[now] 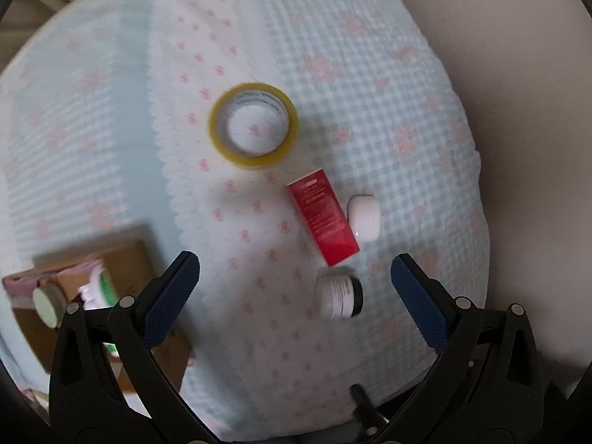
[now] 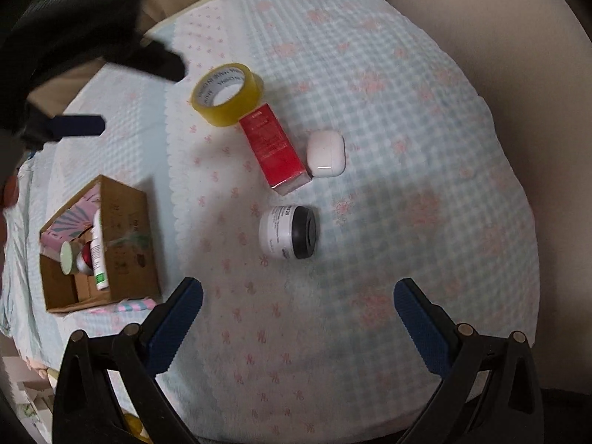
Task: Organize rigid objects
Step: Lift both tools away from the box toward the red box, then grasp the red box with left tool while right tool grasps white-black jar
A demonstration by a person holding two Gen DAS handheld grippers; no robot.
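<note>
A pale checked quilt [image 2: 388,111] covers the bed, with plenty of bare fabric toward its right edge. At the left edge sits the open cardboard box [image 2: 122,222], already holding bottles. Mid-quilt lies the tape roll [image 2: 227,98], the red carton [image 2: 273,148] just beside it, the white earbud case [image 2: 326,153] against the carton, the jar [image 2: 288,232] on its side nearby. Left gripper [image 1: 295,281] spread, hovering over the jar; right gripper [image 2: 298,307] spread, empty.
</note>
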